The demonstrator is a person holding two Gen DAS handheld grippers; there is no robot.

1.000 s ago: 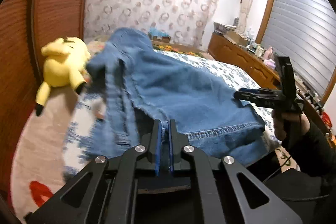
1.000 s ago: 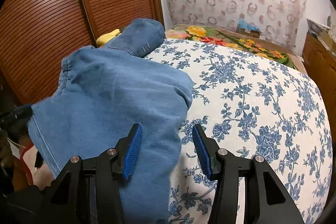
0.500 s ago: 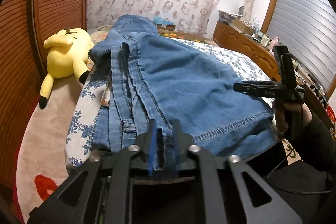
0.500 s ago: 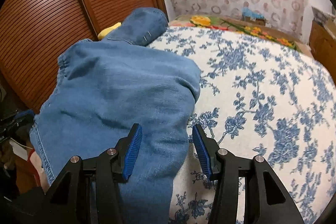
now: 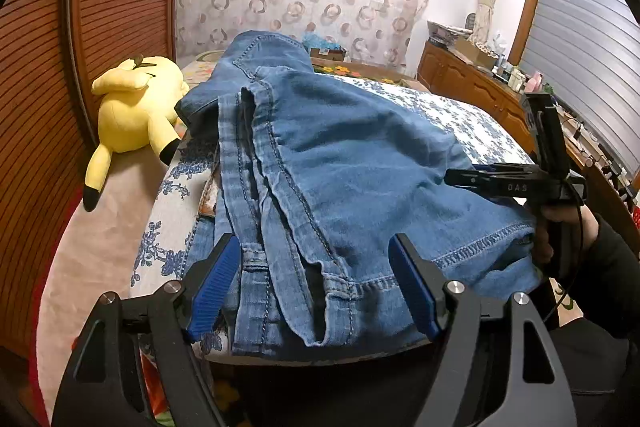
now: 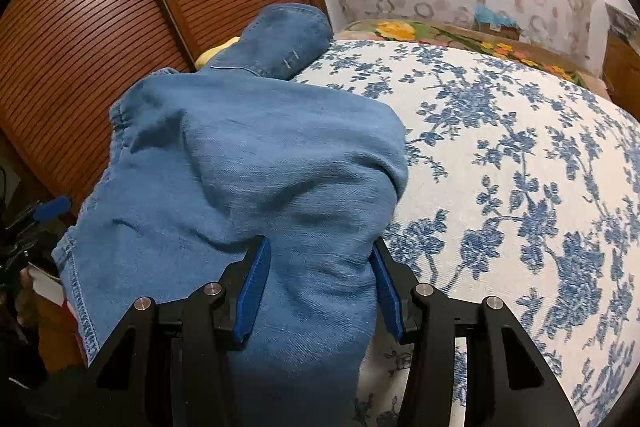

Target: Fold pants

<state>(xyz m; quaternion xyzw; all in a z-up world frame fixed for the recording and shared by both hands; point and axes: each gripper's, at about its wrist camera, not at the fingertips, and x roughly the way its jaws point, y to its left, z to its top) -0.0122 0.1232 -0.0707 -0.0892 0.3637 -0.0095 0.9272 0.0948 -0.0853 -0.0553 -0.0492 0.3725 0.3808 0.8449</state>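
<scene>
Blue denim pants (image 5: 352, 171) lie folded in layers at the near left corner of the bed; they also fill the left of the right wrist view (image 6: 240, 179). My left gripper (image 5: 316, 287) is open, its blue pads either side of the hem edge, holding nothing. My right gripper (image 6: 316, 283) is open over the pants' right fold, fabric between the pads but not pinched. It also shows at the right of the left wrist view (image 5: 520, 183), held by a hand.
The bed has a white and blue floral cover (image 6: 520, 167). A yellow plush toy (image 5: 132, 107) lies left of the pants, against brown slatted doors (image 6: 120, 7). A wooden dresser (image 5: 480, 83) stands at the far right, by the blinds.
My left gripper was shut on the denim hem and has opened, letting it go; the pants have settled on the bed. My right gripper moved forward over the fold.
</scene>
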